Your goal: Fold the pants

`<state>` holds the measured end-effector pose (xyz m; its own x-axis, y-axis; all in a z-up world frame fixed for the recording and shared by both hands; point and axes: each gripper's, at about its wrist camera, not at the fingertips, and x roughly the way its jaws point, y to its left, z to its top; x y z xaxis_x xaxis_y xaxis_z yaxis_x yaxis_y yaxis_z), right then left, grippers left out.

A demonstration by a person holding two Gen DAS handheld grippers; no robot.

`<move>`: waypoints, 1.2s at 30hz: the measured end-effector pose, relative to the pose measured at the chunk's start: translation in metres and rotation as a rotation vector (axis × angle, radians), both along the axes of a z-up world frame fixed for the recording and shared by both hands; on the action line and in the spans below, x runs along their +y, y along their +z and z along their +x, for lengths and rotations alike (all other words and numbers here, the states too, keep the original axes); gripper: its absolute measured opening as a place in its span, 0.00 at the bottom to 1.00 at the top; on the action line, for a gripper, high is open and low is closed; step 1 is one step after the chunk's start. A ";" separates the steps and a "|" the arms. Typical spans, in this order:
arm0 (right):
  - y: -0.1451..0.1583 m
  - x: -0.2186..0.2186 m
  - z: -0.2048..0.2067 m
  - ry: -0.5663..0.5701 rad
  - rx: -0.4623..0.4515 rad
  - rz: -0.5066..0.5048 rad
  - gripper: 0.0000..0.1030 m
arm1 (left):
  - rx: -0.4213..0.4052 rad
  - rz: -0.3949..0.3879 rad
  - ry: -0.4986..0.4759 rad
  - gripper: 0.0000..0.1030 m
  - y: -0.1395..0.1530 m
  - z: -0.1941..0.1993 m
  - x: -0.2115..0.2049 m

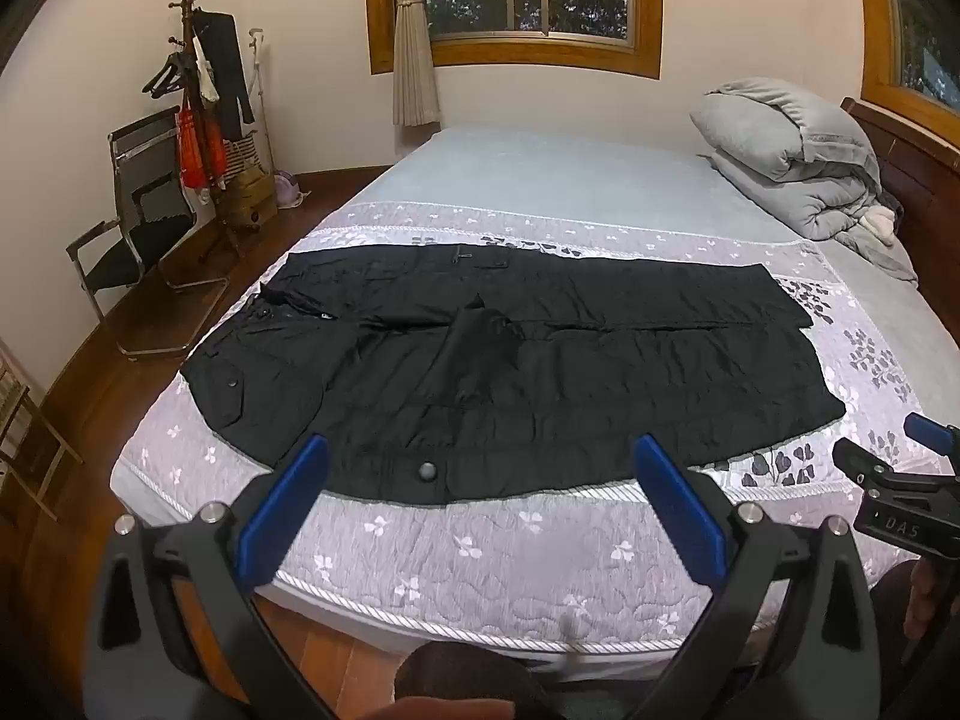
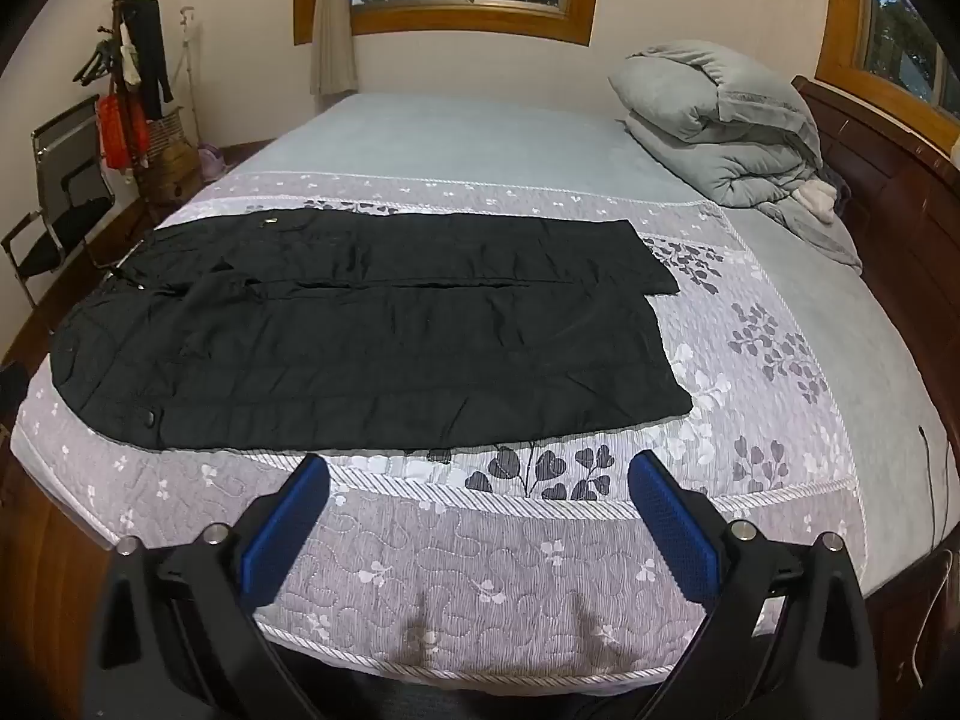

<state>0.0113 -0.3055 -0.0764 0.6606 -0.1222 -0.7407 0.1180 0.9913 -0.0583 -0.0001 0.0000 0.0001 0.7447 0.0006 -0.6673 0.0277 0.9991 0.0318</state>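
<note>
A: Both claws, left gripper [image 1: 480,501] and right gripper [image 2: 479,507], stand wide apart, holding nothing, above the bed's near edge.

B: Pants [image 1: 510,372]: black, flat on the quilt [image 1: 480,546], long axis crosswise, waist left, legs right.

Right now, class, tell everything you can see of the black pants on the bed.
The black pants lie spread flat and unfolded on the quilted floral bedspread, waist toward the left, leg ends toward the right. The two legs lie side by side, lightly wrinkled. The fabric looks thin and matte. A round button shows near the front edge. Nothing touches them except the bedspread.
</note>
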 end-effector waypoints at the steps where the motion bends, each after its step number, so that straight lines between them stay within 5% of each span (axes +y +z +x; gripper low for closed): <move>1: 0.000 0.000 0.000 0.000 -0.001 -0.001 0.97 | -0.005 0.003 0.000 0.98 0.000 0.000 0.000; 36: -0.004 -0.023 0.007 -0.039 -0.002 0.016 0.97 | 0.039 0.022 -0.002 0.98 -0.011 0.017 0.001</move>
<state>0.0186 -0.3283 -0.0808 0.6567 -0.1365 -0.7417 0.1569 0.9867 -0.0427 0.0168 0.0008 -0.0109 0.7182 0.0141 -0.6957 0.0311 0.9981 0.0524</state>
